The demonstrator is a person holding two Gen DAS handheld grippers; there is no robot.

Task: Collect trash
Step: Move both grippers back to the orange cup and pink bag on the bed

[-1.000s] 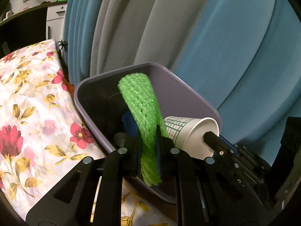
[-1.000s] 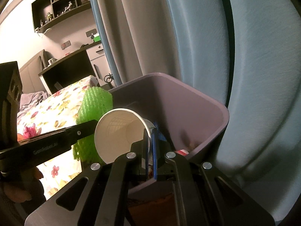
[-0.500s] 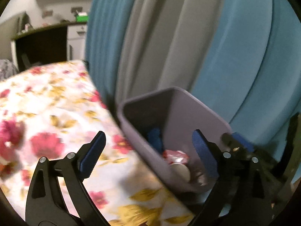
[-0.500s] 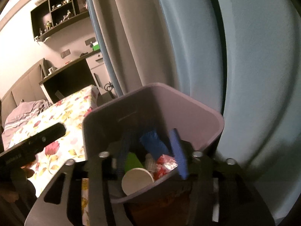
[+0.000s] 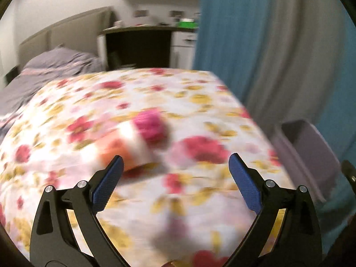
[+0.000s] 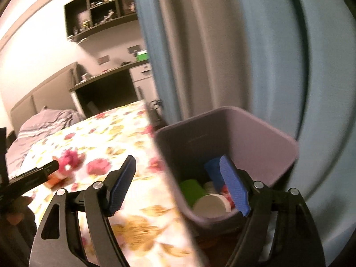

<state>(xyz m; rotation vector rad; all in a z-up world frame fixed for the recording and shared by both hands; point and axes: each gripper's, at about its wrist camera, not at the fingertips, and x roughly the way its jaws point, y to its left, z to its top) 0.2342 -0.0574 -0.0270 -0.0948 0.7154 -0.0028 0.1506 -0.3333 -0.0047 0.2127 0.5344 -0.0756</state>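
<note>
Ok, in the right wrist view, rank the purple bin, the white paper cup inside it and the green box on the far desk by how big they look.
1. purple bin
2. white paper cup
3. green box, though it sits far from the camera, so its true size is unsure.

1. My left wrist camera looks forward and downward between its own two fingers, over the floral bedspread [image 5: 155,200], toward the headboard [image 5: 66,29] and desk [image 5: 142,44] far off.
2. My right wrist camera tilts down from close above the purple bin [image 6: 262,138], with curtains [image 6: 244,44] filling its right side.
3. Both views share the bedspread, the desk, the curtains and the bin, which sits at the left view's right edge.
4. The left view is motion-blurred.
</note>
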